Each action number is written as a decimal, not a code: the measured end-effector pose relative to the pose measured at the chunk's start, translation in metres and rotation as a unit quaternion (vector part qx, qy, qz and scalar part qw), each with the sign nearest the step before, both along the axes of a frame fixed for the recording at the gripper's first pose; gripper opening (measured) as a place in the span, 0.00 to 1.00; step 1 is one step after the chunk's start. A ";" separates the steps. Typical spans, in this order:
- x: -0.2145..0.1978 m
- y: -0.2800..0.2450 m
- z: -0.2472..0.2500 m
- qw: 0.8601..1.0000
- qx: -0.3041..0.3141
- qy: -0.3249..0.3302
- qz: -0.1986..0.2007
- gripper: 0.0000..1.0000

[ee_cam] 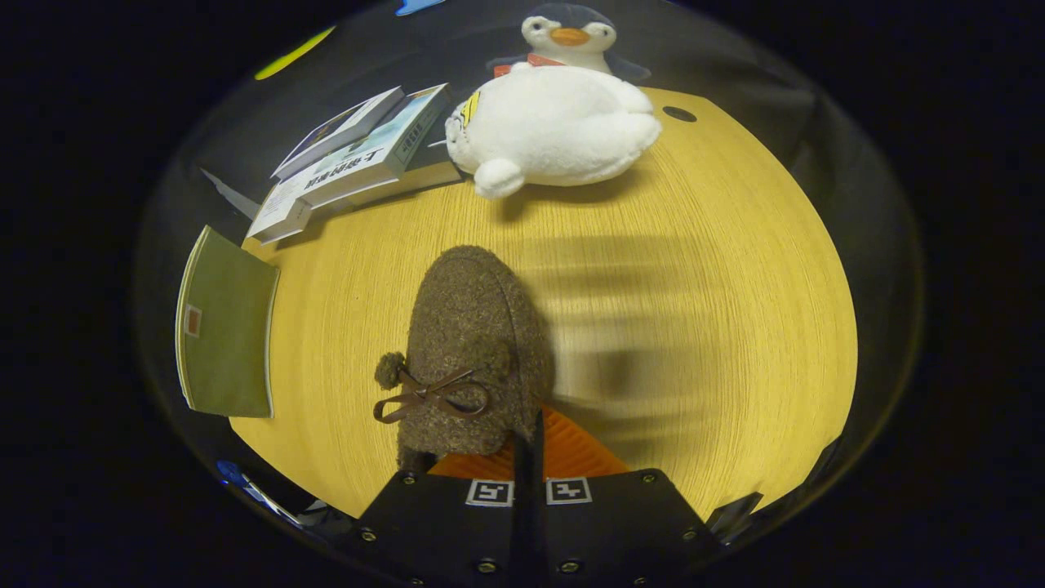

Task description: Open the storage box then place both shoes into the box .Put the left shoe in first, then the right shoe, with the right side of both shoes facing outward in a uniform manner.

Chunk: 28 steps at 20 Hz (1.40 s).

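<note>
The gripper (529,457) has its jaws drawn together, clamped on the brown shoe (473,351) above the table (694,327); a plush penguin (555,122) sits at twelve o'clock.

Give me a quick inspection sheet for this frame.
Surface: wooden table, round hole at its far corner.
Job's things: brown fuzzy shoe with bow, toe pointing away, held at its heel end.
Clutter: plush penguin at the far side; stacked books beside it; green book at the table's edge.
Gripper: gripper shut on the shoe's rear edge.
Cables: nothing seen.
Surroundings: dark booth wall.
</note>
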<state>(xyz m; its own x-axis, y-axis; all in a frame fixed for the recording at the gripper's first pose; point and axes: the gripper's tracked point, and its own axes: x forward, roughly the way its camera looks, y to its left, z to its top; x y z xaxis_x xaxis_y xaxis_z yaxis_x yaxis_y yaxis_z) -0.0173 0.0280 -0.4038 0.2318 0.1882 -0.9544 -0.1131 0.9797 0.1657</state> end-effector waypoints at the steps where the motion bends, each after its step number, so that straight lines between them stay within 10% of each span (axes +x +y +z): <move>1: 0.000 0.004 0.005 1.000 0.002 -0.002 0.001 0.00; 28: 0.040 0.197 0.171 0.989 0.049 -0.073 0.122 0.00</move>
<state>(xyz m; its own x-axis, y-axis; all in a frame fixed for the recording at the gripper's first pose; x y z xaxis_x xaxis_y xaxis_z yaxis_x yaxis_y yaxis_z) 0.0223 0.2246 -0.2327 0.3022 0.3459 -0.8883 -0.3746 0.8999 0.2230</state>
